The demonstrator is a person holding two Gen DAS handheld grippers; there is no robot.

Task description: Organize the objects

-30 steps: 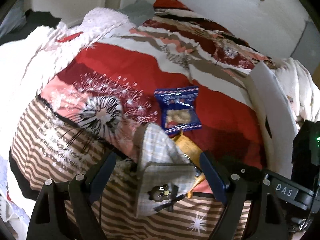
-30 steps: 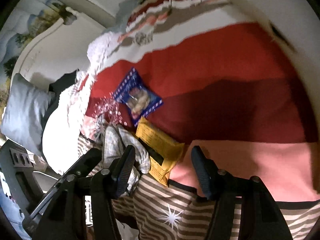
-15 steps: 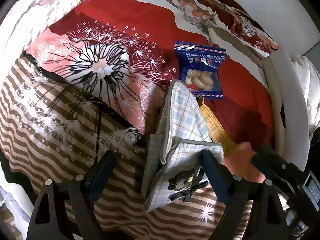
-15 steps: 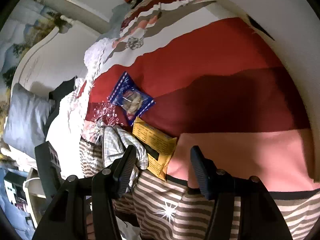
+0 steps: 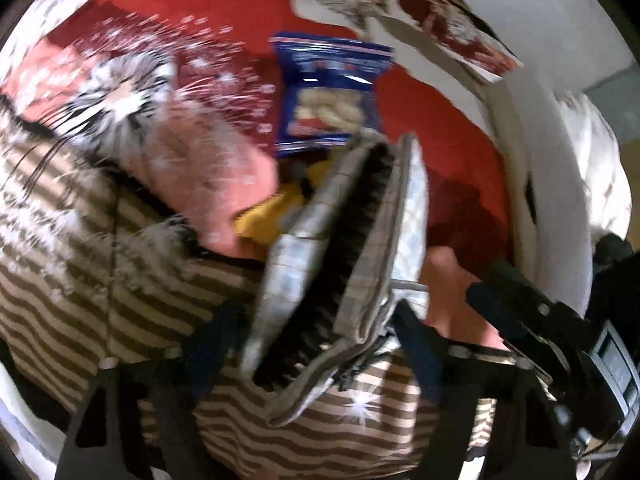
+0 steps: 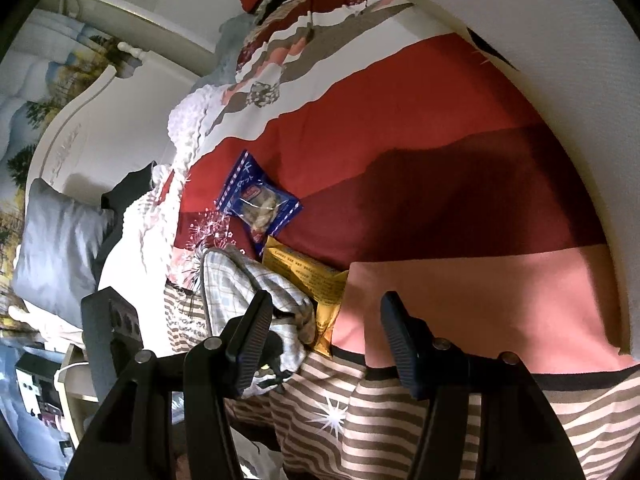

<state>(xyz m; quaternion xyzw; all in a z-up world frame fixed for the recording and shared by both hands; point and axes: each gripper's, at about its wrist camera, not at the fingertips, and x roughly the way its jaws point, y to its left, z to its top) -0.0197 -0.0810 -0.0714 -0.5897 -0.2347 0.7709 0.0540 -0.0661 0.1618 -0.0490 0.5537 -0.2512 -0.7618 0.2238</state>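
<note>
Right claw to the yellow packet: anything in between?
Nothing visible blocks it. The right claw is open, and the yellow packet lies just ahead on the bedspread. The plaid pouch overlaps the packet's left edge.

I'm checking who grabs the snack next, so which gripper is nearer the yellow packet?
Right. The right gripper sits just short of the yellow packet; from the left gripper, the plaid pouch lies between.
</note>
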